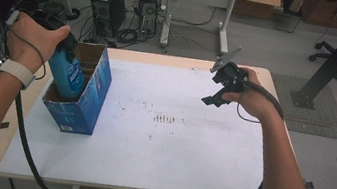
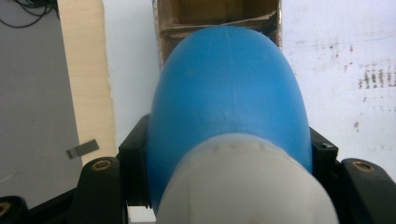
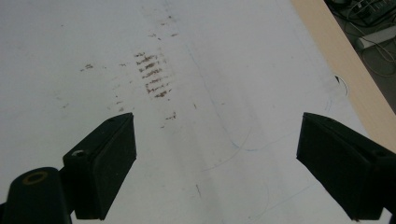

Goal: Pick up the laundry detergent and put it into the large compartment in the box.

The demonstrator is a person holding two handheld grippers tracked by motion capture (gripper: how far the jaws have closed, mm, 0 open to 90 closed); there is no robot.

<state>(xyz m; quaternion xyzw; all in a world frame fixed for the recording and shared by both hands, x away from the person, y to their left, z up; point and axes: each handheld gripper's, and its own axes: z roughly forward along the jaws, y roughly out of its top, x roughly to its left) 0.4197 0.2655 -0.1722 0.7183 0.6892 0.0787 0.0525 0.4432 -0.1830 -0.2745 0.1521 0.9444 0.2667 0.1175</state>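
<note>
— Blue bottle (image 2: 229,93) fills the space between the left gripper's (image 2: 229,154) jaws; its pale cap end lies closest to the lens, and both jaws are clamped on its sides.

— Which step is that, would you say?

— Loading the box, I'd judge. Straight ahead of that gripper sits the open cardboard box (image 1: 93,91), and from the high view the bottle's (image 1: 66,74) lower end is already past the rim, inside the nearer compartment. Whether it has touched the bottom I can't tell; the box wall hides it.

— And the other hand?

— The right gripper (image 3: 215,154) hangs over the white sheet on the bench (image 1: 174,141), jaws spread wide with nothing between them, well apart from the box (image 2: 219,18). Beyond its jaws are only brown smudges on the sheet.

— So what does the next move call for?

— Probably lowering the bottle straight down until it seats, keeping it clear of the cardboard divider just ahead, then letting the left gripper (image 1: 48,23) release and lift out. The right gripper (image 1: 220,89) could steady the box if it tips.
</note>
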